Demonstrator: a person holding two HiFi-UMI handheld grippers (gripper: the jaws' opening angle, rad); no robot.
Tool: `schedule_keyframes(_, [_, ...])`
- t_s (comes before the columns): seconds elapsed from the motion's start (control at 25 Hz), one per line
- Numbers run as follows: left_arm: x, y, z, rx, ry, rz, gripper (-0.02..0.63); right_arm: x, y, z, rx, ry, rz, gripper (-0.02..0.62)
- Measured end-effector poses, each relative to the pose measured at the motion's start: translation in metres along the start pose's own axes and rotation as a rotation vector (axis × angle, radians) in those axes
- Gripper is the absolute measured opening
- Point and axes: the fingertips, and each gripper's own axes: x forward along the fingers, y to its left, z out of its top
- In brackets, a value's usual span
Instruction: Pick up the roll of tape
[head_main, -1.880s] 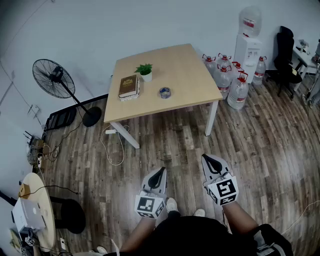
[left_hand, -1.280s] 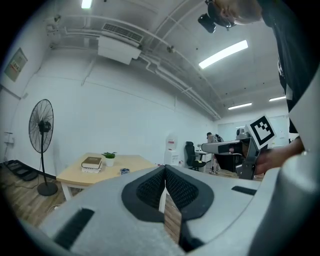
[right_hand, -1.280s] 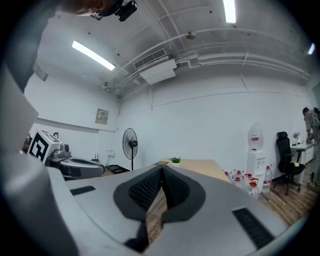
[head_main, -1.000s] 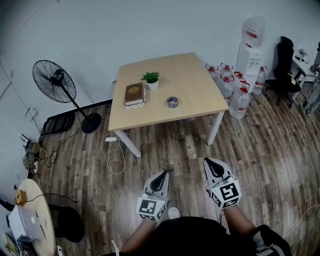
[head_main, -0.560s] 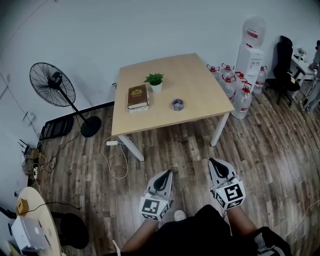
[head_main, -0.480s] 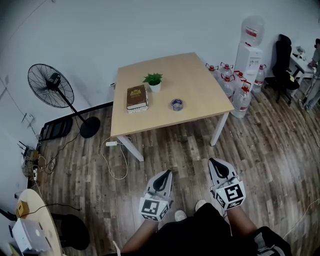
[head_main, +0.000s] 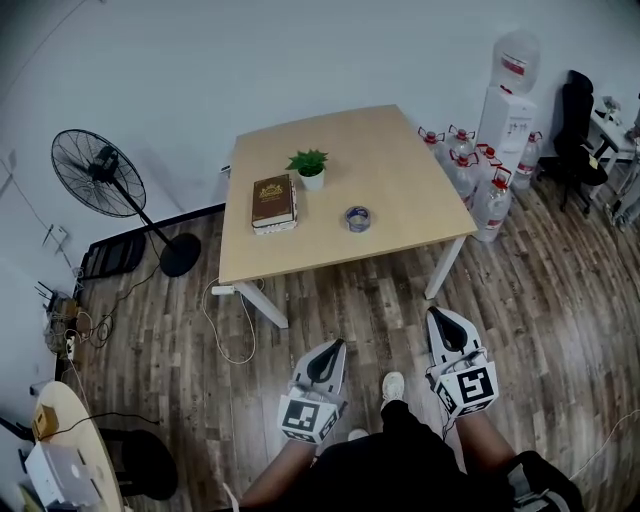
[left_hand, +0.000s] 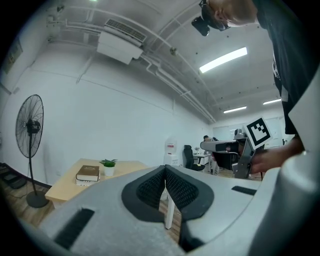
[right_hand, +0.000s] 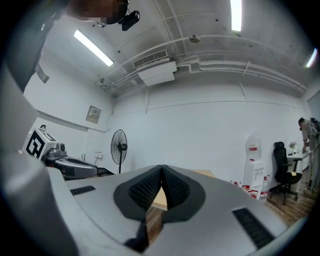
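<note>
On the table (head_main: 400, 160), toward its near right part, the tape (head_main: 358, 218) lies flat with its hole up and bare wood all round it. That probably makes it free to be taken from above or from the near edge without anything being nudged. The plant (head_main: 311, 168) stands at about 10 o'clock from it and the book (head_main: 272, 200) at 9 o'clock, both well apart from it and set back toward the far left, so neither blocks a reach.

Both grippers are well short of the table, low in front of the person's body over the floor (head_main: 330, 300). Judged from this, the approach is under way and no grasp has begun. From the left gripper (head_main: 337, 345) the tape lies at about 12 o'clock, and from the right gripper (head_main: 437, 315) at about 11 o'clock. The table's near edge lies between the tape and both of them.

The left gripper view shows the left gripper (left_hand: 165, 172) with its pads pressed together and nothing between them. The right gripper view shows the right gripper (right_hand: 161, 175) the same, closed and empty. Both point level toward the table, which looks like a carrying pose. Whichever takes the tape must spread its jaws first. Neither gripper view shows the tape itself.
</note>
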Motion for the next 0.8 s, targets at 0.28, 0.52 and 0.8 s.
schedule_keyframes(0.28, [0.056, 0.019, 0.005, 0.019, 0.001, 0.018, 0.005, 0.056, -0.035, -0.006, -0.002, 0.015, 0.062, -0.005])
schedule_keyframes(0.52, [0.107, 0.03, 0.011, 0.032, 0.021, 0.046, 0.005, 0.102, -0.061, -0.009, 0.0, 0.035, 0.186, -0.005])
schedule_keyframes(0.8, [0.152, 0.034, 0.014, 0.043, 0.037, 0.087, 0.005, 0.134, -0.096, -0.013, -0.003, 0.043, 0.234, -0.005])
